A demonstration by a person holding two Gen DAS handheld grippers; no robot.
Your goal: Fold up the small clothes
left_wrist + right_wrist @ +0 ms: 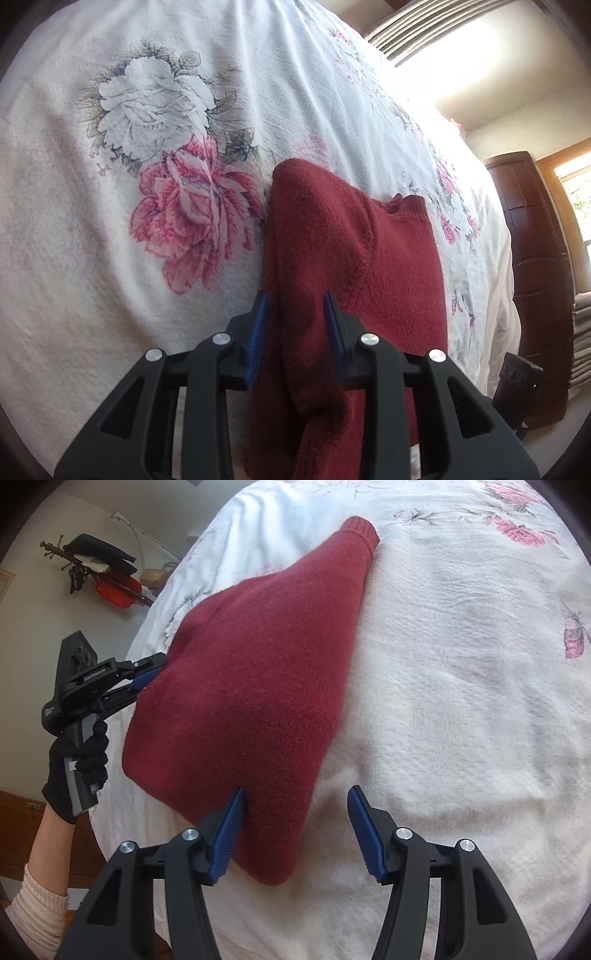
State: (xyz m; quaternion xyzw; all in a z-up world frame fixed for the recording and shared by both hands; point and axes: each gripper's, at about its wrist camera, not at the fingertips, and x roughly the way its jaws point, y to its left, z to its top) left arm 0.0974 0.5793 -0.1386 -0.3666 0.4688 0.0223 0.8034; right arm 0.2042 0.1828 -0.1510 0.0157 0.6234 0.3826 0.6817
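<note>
Overhead, red sweater (pixel 251 686) lies on floral bedspread (pixel 461 701) near sunlit window (pixel 576 192)

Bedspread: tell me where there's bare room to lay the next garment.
Free: the wide stretch of bedspread right of the red sweater, up to the pink flowers. Crowded: the left edge, where the left gripper pinches the sweater.
</note>
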